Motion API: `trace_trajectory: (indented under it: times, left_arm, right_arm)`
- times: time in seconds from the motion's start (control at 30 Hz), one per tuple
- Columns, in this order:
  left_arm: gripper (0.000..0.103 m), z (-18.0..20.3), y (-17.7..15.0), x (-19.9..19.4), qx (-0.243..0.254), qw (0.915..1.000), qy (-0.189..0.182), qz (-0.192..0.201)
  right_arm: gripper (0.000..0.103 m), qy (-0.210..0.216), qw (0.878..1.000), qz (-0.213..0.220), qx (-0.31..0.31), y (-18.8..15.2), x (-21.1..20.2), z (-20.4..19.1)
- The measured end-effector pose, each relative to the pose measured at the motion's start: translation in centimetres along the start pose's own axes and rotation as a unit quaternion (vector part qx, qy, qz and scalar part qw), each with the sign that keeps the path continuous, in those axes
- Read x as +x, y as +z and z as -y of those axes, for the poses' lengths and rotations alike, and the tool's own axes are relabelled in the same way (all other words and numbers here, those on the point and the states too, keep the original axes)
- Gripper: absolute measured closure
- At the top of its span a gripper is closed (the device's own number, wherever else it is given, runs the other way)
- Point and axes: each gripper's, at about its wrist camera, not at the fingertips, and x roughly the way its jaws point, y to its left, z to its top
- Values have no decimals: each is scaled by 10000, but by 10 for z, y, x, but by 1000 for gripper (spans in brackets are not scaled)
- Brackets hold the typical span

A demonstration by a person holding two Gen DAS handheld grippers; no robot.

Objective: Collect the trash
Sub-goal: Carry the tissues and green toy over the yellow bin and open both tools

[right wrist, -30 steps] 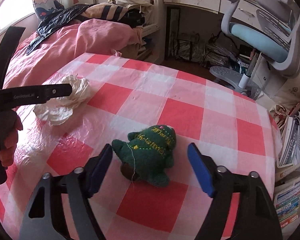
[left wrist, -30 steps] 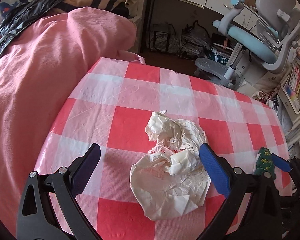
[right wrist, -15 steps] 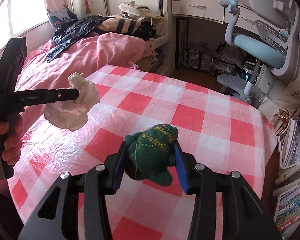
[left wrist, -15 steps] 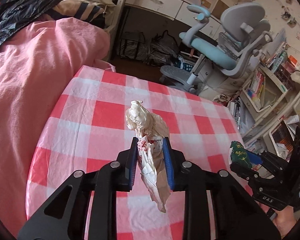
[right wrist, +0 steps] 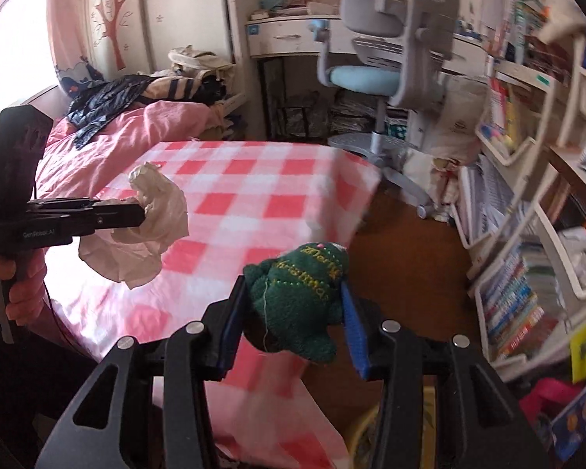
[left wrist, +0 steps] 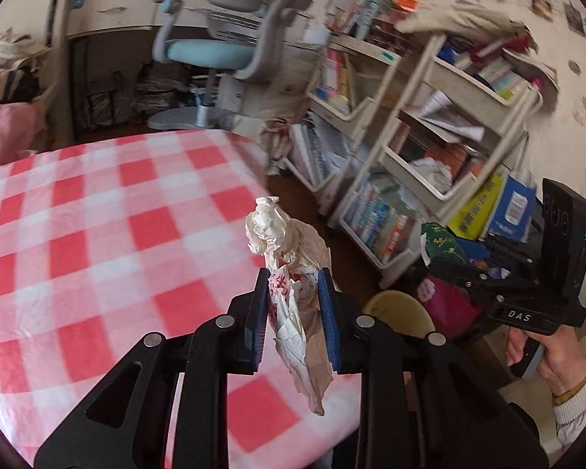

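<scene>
My left gripper [left wrist: 293,277] is shut on a crumpled white paper wrapper [left wrist: 289,250] with red stains, held up in the air near the right edge of the checked table [left wrist: 97,234]. The same wrapper [right wrist: 152,219] hangs from the left gripper [right wrist: 142,211] in the right wrist view. My right gripper [right wrist: 291,297] is shut on a green felt Christmas ornament [right wrist: 297,301] with yellow stitched lettering, lifted past the table's edge. In the left wrist view that ornament [left wrist: 439,244] shows at the right, in the right gripper [left wrist: 445,248]. A yellowish round bin [left wrist: 396,308] sits on the floor below, between the grippers.
A white bookshelf [left wrist: 429,148] crammed with books stands at the right. A grey and blue desk chair [right wrist: 375,74] is by the desk at the back. A bed with a pink cover [right wrist: 136,133] lies left of the table. A pink bag [left wrist: 445,305] is beside the bin.
Both grippers closed on their objects, the left on the wrapper and the right on the ornament. Both then lifted and swung right, off the table toward the bookshelf side.
</scene>
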Motion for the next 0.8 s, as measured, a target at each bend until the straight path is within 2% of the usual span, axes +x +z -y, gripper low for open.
trace_trajectory:
  times: [0.13,0.3,0.37,0.4,0.43,0.5,0.53,0.57,0.6,0.63,0.7,0.77,0.8]
  left_arm:
    - [80,85,-9,54,688,9951,-540,-453]
    - [79,172,-29,131,1438,9786,-992,-1090]
    - [78,195,-40,161,1604,9717,-1084,-1354]
    - [77,205,-46,178,1666,9683,-1098,-1503]
    - [76,212,-52,190,1737,9662,-1042,-1597]
    - [60,220,-59,205,1820,9638,-877,-1739]
    - [56,221,-62,206,1833,9649,-750,-1725]
    - [46,221,-61,205,1843,9665,-658,-1663]
    - [37,219,-59,197,1865,9693,-506,-1522]
    - [32,216,-58,191,1881,9717,-329,-1388]
    - [16,201,-50,166,1813,9782,213,-987]
    - [9,183,-40,138,1624,9828,591,-650]
    - [8,170,-35,117,1467,9846,831,-463]
  right_arm:
    - [58,-470,9980,-253,342,-49,-14,49]
    - [56,-691,9920,-693,801,-104,6,94]
    - [46,-742,9882,-951,945,-121,20,110]
    - [45,-804,9858,-1099,987,-130,28,116]
    - [43,-876,9835,-1216,1012,-136,34,120]
    - [39,-1043,9792,-1350,1097,-147,37,132]
    - [38,-1087,9781,-1332,1177,-152,34,137]
    - [37,-1114,9776,-1279,1248,-153,29,140]
    - [36,-1130,9776,-1174,1332,-149,25,142]
    - [35,-1120,9783,-1065,1377,-147,19,142]
    - [29,-1042,9821,-726,1392,-134,8,134]
    - [19,-927,9869,-322,1283,-107,0,114]
    - [16,-890,9889,-146,1182,-93,-3,101]
